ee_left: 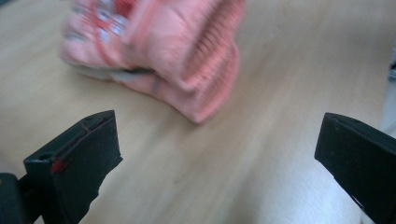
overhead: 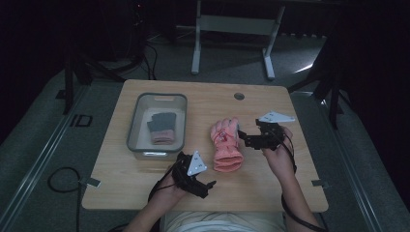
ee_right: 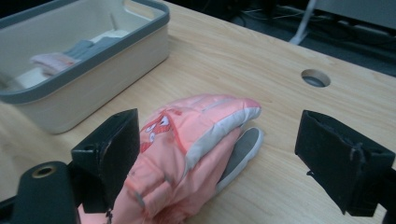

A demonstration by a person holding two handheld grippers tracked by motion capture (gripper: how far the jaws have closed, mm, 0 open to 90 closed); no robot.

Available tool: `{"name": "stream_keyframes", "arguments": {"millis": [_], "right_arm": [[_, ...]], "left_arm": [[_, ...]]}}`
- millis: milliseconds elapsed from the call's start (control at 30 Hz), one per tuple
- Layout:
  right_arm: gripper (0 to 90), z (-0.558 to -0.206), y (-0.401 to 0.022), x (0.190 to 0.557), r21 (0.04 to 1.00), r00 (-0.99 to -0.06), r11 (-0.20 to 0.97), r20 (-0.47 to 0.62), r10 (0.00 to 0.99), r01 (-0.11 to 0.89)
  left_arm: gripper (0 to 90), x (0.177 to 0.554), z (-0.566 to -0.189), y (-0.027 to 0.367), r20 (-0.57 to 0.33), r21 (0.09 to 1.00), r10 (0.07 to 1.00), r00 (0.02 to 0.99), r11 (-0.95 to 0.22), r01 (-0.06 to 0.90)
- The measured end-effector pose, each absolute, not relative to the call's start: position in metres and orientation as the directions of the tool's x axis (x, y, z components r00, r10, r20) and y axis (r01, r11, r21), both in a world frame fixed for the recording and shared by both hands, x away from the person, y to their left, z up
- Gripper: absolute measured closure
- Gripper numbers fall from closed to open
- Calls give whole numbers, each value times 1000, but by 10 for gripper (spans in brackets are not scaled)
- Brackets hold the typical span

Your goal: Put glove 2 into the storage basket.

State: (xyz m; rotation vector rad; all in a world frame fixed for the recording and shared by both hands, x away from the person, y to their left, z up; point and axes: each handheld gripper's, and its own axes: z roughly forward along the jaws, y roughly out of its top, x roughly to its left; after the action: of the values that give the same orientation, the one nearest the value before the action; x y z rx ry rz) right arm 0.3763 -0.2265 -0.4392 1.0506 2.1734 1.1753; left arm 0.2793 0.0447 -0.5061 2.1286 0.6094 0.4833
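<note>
A pink glove [overhead: 226, 145] is laid near the middle of the desk [overhead: 145, 179], with its cuff turned toward the near edge and its fingers toward the far edge. Bare wood is left free along the near edge and at the right side of the desk. A grey-rimmed bin [overhead: 157, 126] is placed left of the glove, and a grey and pink glove [overhead: 161, 128] is seen inside it.

The left gripper [overhead: 209, 186] is held close to the near edge, just beside the cuff, with its jaws spread wide and nothing between them. The right gripper [overhead: 241, 135] is held at the right side of the glove fingers. Its jaws are spread wide too, and the glove is not pressed by them.
</note>
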Motion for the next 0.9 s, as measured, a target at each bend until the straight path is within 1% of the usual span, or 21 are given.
{"name": "stream_keyframes", "arguments": {"millis": [100,167,267,367,400,433,467,500,567,633,667,733,800,900], "right_arm": [[137,-437,-234,376,845,-614,332,-7,790,418],[133,-437,-237,376,843,-604,318,9,797,433],[107,-437,-238,378,848,-599,280,53,799,449],[106,-437,-235,380,846,-607,288,52,793,449],[169,-437,-234,380,845,-608,297,42,793,445],[304,-437,-234,381,846,-605,298,35,796,442],[494,-437,-235,382,838,-602,304,36,798,453],[595,-437,-236,384,828,-602,315,33,798,463],[699,-439,-234,388,823,-594,316,32,804,472],[700,-443,-229,394,816,-602,321,41,797,480],[710,-446,-225,397,813,-598,323,39,800,485],[706,-449,-220,401,812,-598,323,41,801,487],[671,-458,-207,413,807,-591,317,50,805,499],[609,-466,-195,416,804,-592,321,49,804,501]], "left_arm": [[0,288,-489,45,117,823,598,793,-505,260],[0,295,-478,42,131,818,616,777,-510,265],[16,308,-462,36,117,827,615,780,-496,266],[24,325,-450,27,104,834,623,775,-479,273],[24,332,-447,23,98,834,621,778,-477,276],[24,339,-445,20,91,834,627,774,-473,285],[25,345,-442,17,88,832,626,775,-474,288],[34,351,-440,15,75,834,626,776,-466,295],[44,364,-440,11,65,829,645,762,-459,318],[51,376,-443,7,44,827,659,751,-446,343],[51,381,-445,6,48,820,677,735,-446,358],[51,385,-446,4,39,824,682,730,-436,363],[51,390,-449,2,46,819,699,714,-436,374],[51,393,-454,0,31,815,715,699,-423,397]]}}
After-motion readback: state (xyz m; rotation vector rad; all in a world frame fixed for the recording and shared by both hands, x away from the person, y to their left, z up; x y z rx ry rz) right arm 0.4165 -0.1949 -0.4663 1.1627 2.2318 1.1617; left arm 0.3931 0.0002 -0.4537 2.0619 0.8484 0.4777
